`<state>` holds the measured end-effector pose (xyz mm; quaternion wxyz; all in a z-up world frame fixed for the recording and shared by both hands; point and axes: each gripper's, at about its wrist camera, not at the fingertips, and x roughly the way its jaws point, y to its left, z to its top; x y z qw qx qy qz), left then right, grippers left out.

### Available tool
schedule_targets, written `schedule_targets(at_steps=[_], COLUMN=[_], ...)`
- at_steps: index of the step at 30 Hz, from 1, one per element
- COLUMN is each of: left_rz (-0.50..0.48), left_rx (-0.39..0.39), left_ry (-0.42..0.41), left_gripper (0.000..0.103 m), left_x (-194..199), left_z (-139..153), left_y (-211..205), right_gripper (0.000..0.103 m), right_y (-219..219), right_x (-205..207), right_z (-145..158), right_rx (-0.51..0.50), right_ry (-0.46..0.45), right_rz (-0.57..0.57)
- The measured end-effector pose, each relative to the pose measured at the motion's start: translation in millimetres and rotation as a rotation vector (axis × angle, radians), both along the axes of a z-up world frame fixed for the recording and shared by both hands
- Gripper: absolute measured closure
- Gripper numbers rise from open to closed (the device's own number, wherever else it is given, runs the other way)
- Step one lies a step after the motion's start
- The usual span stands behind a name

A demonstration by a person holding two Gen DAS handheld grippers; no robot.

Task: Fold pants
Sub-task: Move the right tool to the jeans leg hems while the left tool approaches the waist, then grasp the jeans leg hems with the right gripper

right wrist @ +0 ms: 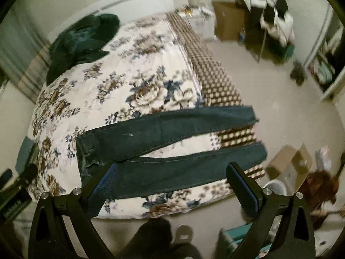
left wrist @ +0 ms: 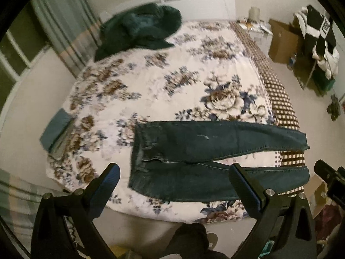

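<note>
Dark blue jeans [left wrist: 194,151] lie flat across the near end of a bed with a floral cover [left wrist: 172,82], waistband to the left, both legs spread apart toward the right. They also show in the right wrist view [right wrist: 163,138]. My left gripper [left wrist: 174,172] is open and empty, held high above the waist and near leg. My right gripper [right wrist: 172,170] is open and empty, held above the near leg. Neither touches the jeans. The right gripper's tip shows at the right edge of the left wrist view [left wrist: 330,177].
A pile of dark green clothes [left wrist: 140,30] lies at the bed's far left. A folded teal cloth [left wrist: 56,131] hangs off the bed's left edge. Cardboard boxes [right wrist: 291,168], a white bucket [right wrist: 273,188] and a clothes rack [left wrist: 317,43] stand on the floor to the right. My feet [right wrist: 183,233] are at the bed's foot.
</note>
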<state>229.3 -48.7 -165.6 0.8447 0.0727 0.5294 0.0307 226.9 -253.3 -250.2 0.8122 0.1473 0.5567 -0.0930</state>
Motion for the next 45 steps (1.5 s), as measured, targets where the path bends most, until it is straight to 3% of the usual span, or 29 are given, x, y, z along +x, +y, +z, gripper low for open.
schedule_targets(at_steps=[5, 11, 18, 22, 29, 32, 38, 39, 40, 41, 42, 43, 45], left_rz=[-0.046, -0.093, -0.087, -0.108, -0.148, -0.18, -0.205, -0.207, -0.209, -0.208, -0.206, -0.2, -0.186], left_rx=[-0.016, 0.007, 0.051, 0.061, 0.033, 0.038, 0.048, 0.052, 0.057, 0.059, 0.06, 0.063, 0.07], left_ry=[0.129, 0.219, 0.294, 0.325, 0.388, 0.389, 0.4, 0.394, 0.391, 0.388, 0.387, 0.39, 0.384], left_gripper=[0.0, 0.0, 0.0, 0.0, 0.0, 0.0, 0.0, 0.0, 0.0, 0.0, 0.0, 0.0, 0.0], left_x=[56.7, 102.7, 140.0, 143.7, 119.6, 104.9, 86.9, 85.7, 84.6, 84.0, 83.2, 83.0, 82.6], left_z=[-73.4, -153.1, -254.3, -298.5, -341.2, -347.2, -356.1, -355.4, -354.8, -354.5, -354.6, -354.9, -353.6], left_y=[-11.4, -27.3, -52.9, -74.1, -122.6, -143.6, -167.7, -170.5, -172.9, -174.3, -176.0, -177.7, -178.1], right_gripper=[0.001, 0.001, 0.002, 0.002, 0.002, 0.006, 0.006, 0.013, 0.04, 0.057, 0.084, 0.095, 0.096], right_y=[-44.9, -128.1, -240.8, -303.3, -390.9, -409.9, -444.0, -446.0, -445.2, -442.4, -439.9, -435.8, -430.3], right_x=[49.8, 65.4, 58.7, 27.0, -44.3, -60.7, -81.4, -81.2, -80.4, -77.0, -71.9, -65.0, -56.2], right_z=[-90.8, -192.2, -315.8, -359.4, -415.6, -431.3, -480.5, -490.5, -495.9, -499.9, -498.1, -488.2, -466.5], right_rx=[0.064, 0.138, 0.295, 0.25, 0.175, 0.154, 0.306, 0.362, 0.408, 0.452, 0.435, 0.378, 0.305], right_ry=[0.13, 0.189, 0.189, 0.222, 0.26, 0.274, 0.236, 0.212, 0.197, 0.177, 0.17, 0.144, 0.081], right_rz=[-0.128, -0.332, -0.629, -0.74, -0.911, -0.916, -0.943, -0.935, -0.926, -0.908, -0.886, -0.86, -0.822])
